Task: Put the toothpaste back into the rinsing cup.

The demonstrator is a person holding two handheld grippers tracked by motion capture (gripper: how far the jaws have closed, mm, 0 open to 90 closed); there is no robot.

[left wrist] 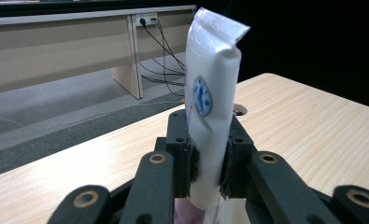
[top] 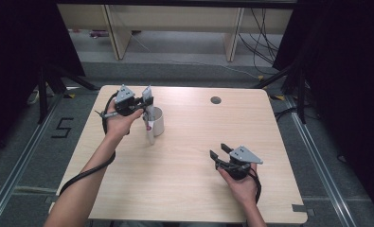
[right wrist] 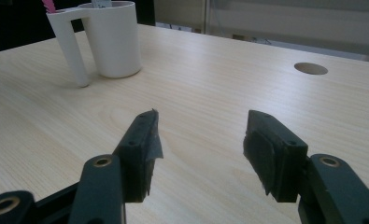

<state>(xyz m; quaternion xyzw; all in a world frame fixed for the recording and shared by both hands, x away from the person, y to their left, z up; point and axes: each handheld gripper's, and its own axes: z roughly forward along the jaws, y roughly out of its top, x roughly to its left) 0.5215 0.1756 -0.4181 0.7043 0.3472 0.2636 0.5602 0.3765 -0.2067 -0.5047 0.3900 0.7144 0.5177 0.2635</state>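
1. White plastic in the grip: the left gripper (top: 139, 105), upper left of the high view, has its jaws clamped on a soft white tube (left wrist: 209, 121) that stands upright, crimped end on top, a blue oval mark on its side.

2. In the left gripper view the pads press the tube's lower body from both sides, dead centre of the frame; something pinkish sits just under them at the bottom edge, too cut off to name.

3. In the high view the tube hangs right beside the white cup (top: 156, 121), left of centre on the wooden table (top: 199, 189). Whether its lower end is inside the cup or beside its near side I can't tell from here.

4. The right gripper (right wrist: 198, 140) sits low at the lower right of the high view, jaws spread wide with nothing between them, aimed at the cup with its side loop (right wrist: 108, 37) in the upper left of its own view, well apart from it.

5. My read: this is the carrying stage, tube to or from the cup.

6. Next move calls for keeping the tube vertical over the cup mouth; the free gripper could steady the light cup against tipping.
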